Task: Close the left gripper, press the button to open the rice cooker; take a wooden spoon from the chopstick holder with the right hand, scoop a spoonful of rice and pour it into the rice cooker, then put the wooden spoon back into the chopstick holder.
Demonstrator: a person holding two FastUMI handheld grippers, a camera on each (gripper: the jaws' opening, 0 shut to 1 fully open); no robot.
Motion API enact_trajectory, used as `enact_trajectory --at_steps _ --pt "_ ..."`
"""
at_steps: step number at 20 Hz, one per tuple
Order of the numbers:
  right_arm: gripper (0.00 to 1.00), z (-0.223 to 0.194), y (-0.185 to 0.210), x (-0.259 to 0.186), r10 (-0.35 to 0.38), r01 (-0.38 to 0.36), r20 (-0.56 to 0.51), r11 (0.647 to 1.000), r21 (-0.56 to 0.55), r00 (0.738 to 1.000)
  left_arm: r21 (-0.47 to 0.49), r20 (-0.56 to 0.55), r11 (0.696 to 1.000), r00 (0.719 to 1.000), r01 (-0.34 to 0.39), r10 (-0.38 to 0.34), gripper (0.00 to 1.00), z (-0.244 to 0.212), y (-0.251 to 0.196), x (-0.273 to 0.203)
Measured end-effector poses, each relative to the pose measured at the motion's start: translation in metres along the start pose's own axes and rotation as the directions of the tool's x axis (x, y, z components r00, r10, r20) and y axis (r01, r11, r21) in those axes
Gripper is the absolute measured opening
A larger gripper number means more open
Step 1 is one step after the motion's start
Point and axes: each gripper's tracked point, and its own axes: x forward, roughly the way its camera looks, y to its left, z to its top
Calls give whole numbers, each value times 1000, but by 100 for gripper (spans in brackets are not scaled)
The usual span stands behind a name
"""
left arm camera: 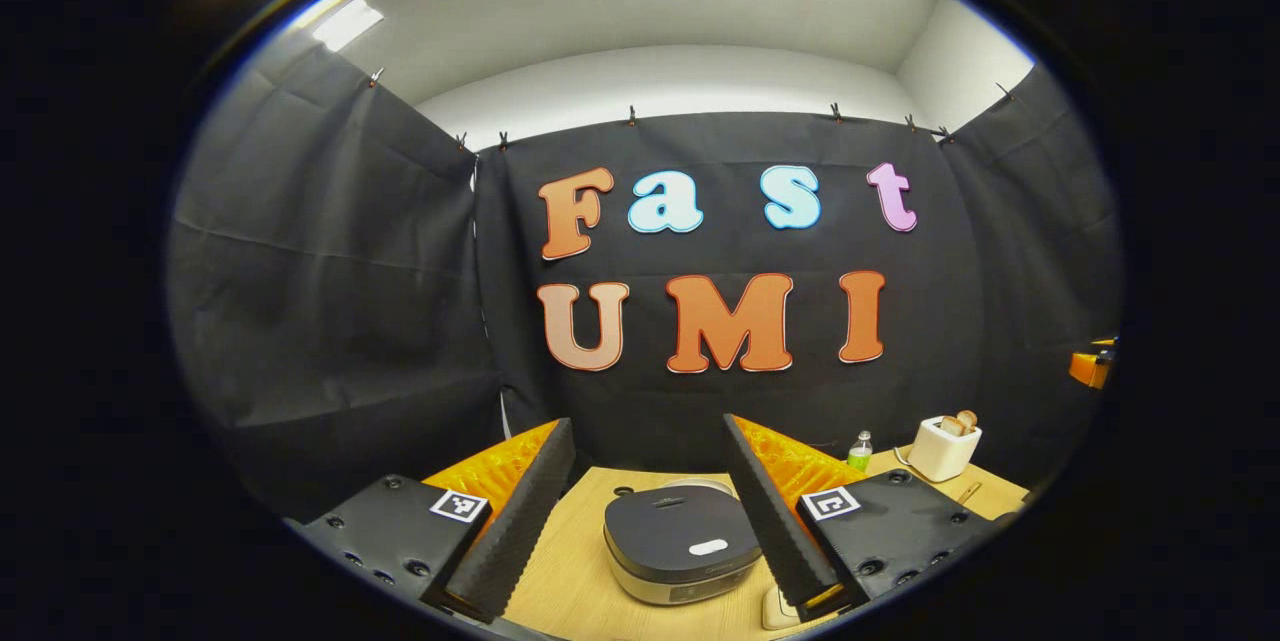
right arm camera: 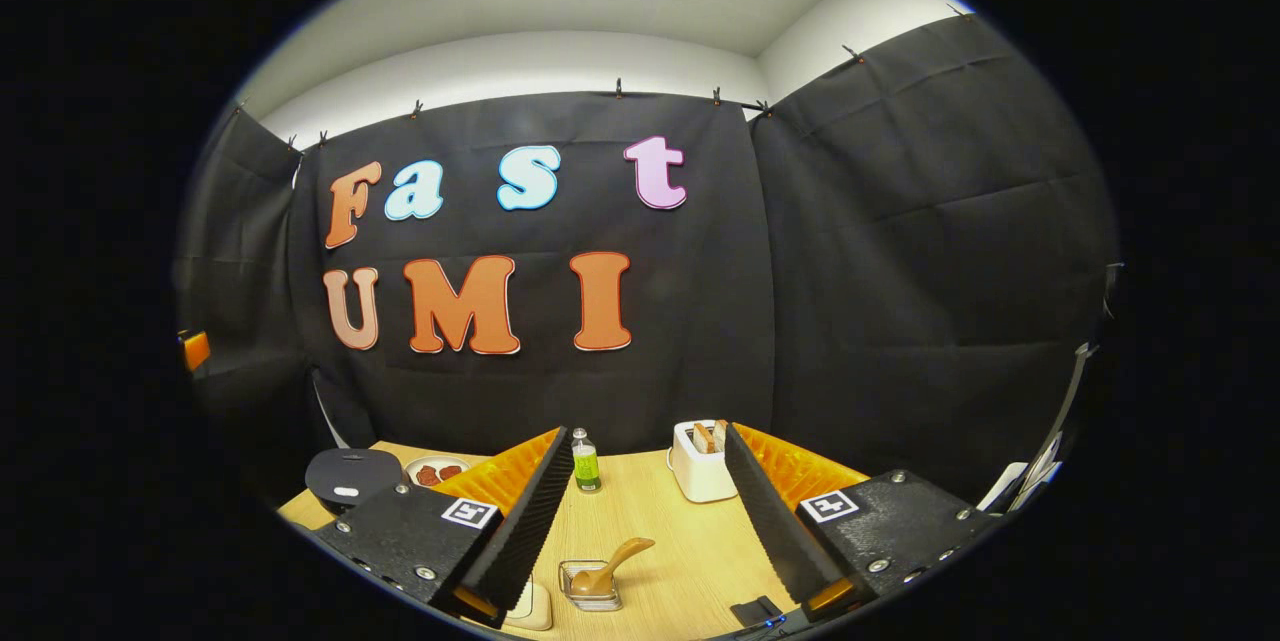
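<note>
In the left gripper view, your left gripper (left arm camera: 648,506) has its fingers spread wide; the rice cooker (left arm camera: 682,541), lid down, sits low centre between them. In the right gripper view, your right gripper (right arm camera: 648,511) is likewise spread, holding nothing. The wooden spoon (right arm camera: 608,565) rests in the clear chopstick holder (right arm camera: 590,587) at lower centre.

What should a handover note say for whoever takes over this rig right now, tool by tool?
Left tool: open, empty, above the rice cooker, whose lid is closed.
Right tool: open, empty, aimed at the wooden spoon, which rests in the clear holder on the table.
Done: nothing.
Left: close the left tool, press the button, then scoop, pour and return the spoon.
</note>
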Motion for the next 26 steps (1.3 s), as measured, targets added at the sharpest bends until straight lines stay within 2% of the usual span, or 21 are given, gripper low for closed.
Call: enact_trajectory --at_steps 5,8,12,13,15,18,23,24,26 --pt "94 1 0 2 -5 5 3 1000 -6 1000 -5 -5 1000 1000 6 -6 95 -1 0 1" --pt "94 1 -1 3 -7 7 1 1000 -8 1000 -22 -12 1000 1000 17 -17 100 -1 -1 2" --pt "94 -1 1 5 -5 5 -2 1000 -12 1000 -17 -10 1000 1000 -8 8 25 -1 8 8" --pt "94 -1 1 5 -6 6 -4 1000 -14 1000 -25 -33 1000 999 19 -20 6 -8 3 11" --pt "94 -2 1 6 -6 5 -8 1000 -16 1000 -42 -73 998 996 46 -49 6 -20 -5 7" --pt "94 -3 1 7 -4 4 -10 1000 -13 1000 -58 -119 994 988 92 -99 1 -46 -23 30" --pt "94 -6 -1 10 -12 12 -16 1000 -16 1000 -143 -238 971 946 190 -220 4 -114 -68 68" --pt "94 -6 -1 11 -15 15 -15 1000 -19 1000 -164 -267 967 935 197 -236 1 -129 -75 75" --pt "94 -8 -4 13 -23 22 -18 1000 -22 1000 -187 -341 966 910 179 -234 4 -167 -78 88"
